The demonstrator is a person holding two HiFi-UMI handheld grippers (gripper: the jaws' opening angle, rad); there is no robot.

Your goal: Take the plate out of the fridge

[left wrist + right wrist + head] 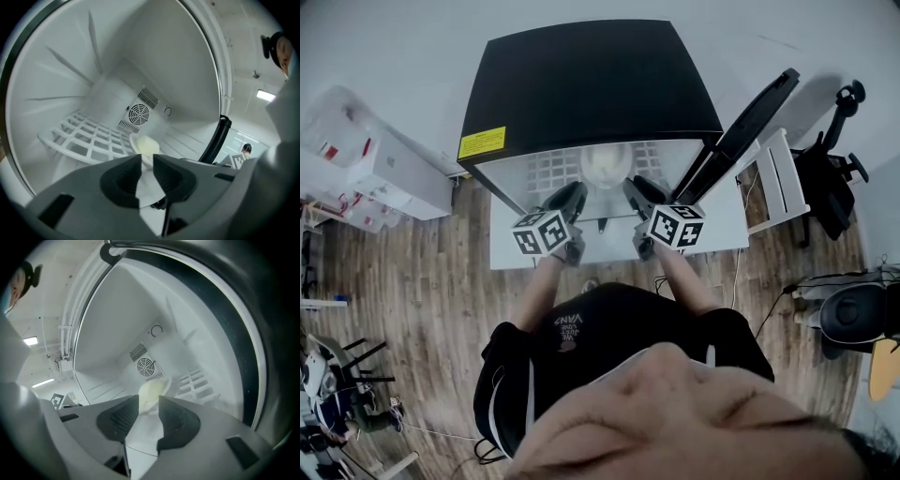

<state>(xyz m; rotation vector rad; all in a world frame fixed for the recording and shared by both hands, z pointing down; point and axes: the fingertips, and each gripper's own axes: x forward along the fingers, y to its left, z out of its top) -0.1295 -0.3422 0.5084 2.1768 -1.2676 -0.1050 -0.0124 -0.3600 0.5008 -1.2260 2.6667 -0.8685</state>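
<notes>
The plate (607, 164) is inside the fridge (591, 84), on the white wire shelf (548, 169), near the middle of the lit opening in the head view. There it is only a pale, overexposed shape and its rim is hard to make out. In the left gripper view the plate (146, 145) shows just above the jaw tips, and the jaws cut off its near edge. The same happens in the right gripper view, where the plate (152, 391) is seen above the gap. I cannot tell if there is anything on it.

The left gripper (147, 159) has its jaws a little apart, a narrow gap, with nothing pressed between the pads. The right gripper (149, 400) has its jaws wider apart, also with nothing in them. In the head view the left gripper (572, 195) and the right gripper (636, 190) both point into the opening, in front of the plate and not touching it.

I count one plate, one wire shelf (79, 136), one round fan (139, 113) on the back wall, two grippers and two marker cubes (542, 232). The door (750, 117) stands open at the upper right of the head view. One yellow label (482, 142) is on the fridge top, its print too small to read.
</notes>
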